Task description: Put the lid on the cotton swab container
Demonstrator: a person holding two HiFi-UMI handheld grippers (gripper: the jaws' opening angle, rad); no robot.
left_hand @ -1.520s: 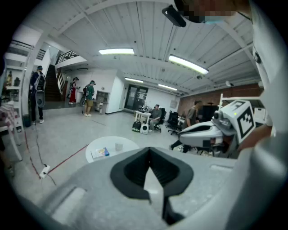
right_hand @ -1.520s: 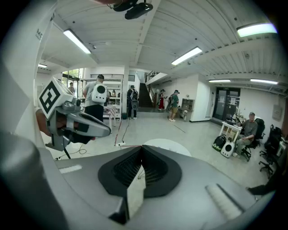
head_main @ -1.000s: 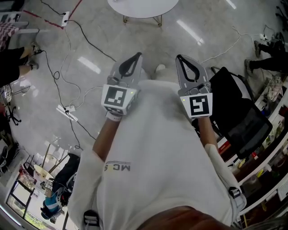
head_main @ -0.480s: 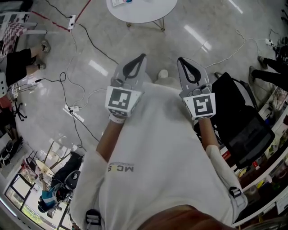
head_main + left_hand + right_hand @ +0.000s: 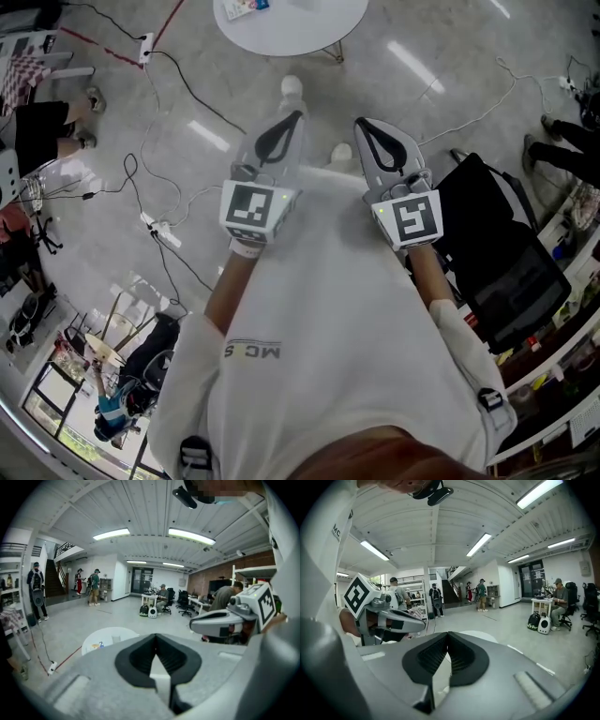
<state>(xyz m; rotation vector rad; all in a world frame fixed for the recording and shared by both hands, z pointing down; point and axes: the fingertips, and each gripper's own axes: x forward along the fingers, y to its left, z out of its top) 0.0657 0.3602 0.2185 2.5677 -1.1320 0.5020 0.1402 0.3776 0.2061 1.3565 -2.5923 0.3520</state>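
My left gripper (image 5: pixel 293 117) and right gripper (image 5: pixel 360 124) are held side by side in front of the person's white shirt, above the floor. Both are shut, with nothing between their jaws. A round white table (image 5: pixel 300 26) stands ahead at the top of the head view, with a few small colourful things (image 5: pixel 246 7) near its left edge; they are too small to identify. The left gripper view shows its shut gripper (image 5: pixel 156 636), the table (image 5: pixel 112 634) beyond and the right gripper (image 5: pixel 225 622) alongside. In the right gripper view, the shut gripper (image 5: pixel 448 633) partly hides the table (image 5: pixel 483 637).
Cables and a power strip (image 5: pixel 159 231) trail over the glossy floor at left. A black office chair (image 5: pixel 506 248) and shelving stand close at right. A foot (image 5: pixel 292 86) shows ahead of the grippers. Several people stand or sit farther back in the hall.
The round table has come further into the head view and nearer. A foot has stepped forward. The right gripper shifted slightly left; both stay shut.
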